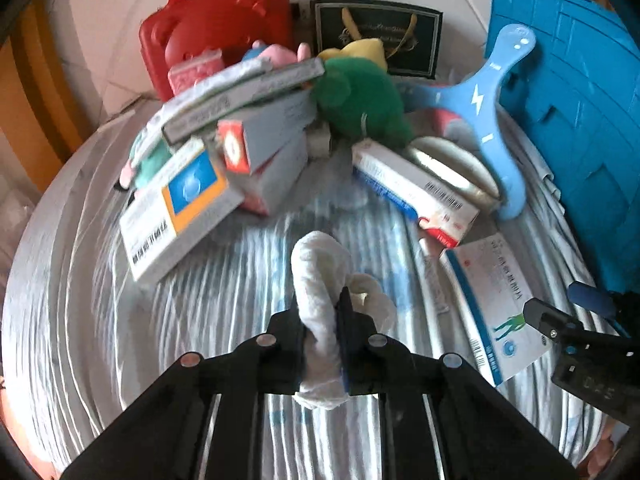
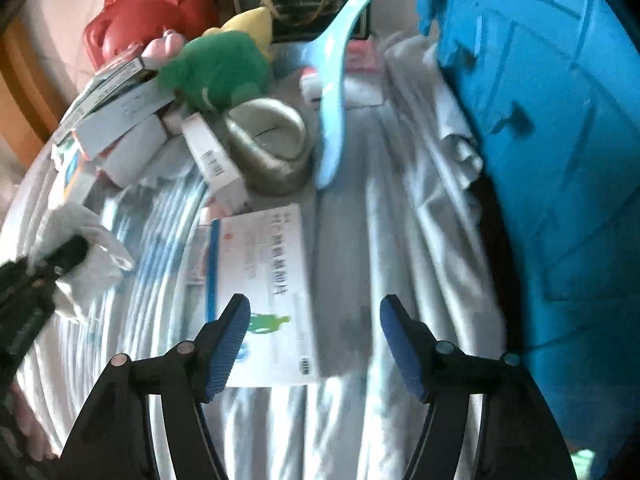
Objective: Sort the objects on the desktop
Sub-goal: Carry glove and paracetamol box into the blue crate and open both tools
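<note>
- A striped, wrinkled cloth (image 1: 224, 280) covered the worktop, with a tiled floor beyond it at the top of the left wrist view.
- The white crumpled cloth (image 1: 320, 280) sat at lower centre of the left wrist view, pinched between the jaws of the left gripper (image 1: 322, 320), which were nearly closed on it.
- In the right wrist view the same cloth showed at the left edge, and the right gripper (image 2: 316, 320) stood at the bottom with its jaws wide apart, gripping nothing.
- A flat white medicine box (image 2: 264, 280) lay on the striped cloth beneath the right gripper's left finger.
- Further up lay a roll of silver tape (image 2: 268, 140) and a light blue boomerang-shaped toy (image 1: 480, 108).
- A heap of small boxes (image 1: 224, 148) filled the upper left, with a green plush toy (image 1: 360, 100) beside it.
- A red plastic case (image 1: 216, 24) stood behind the heap; a blue crate (image 1: 580, 120) took up the right side.
</note>
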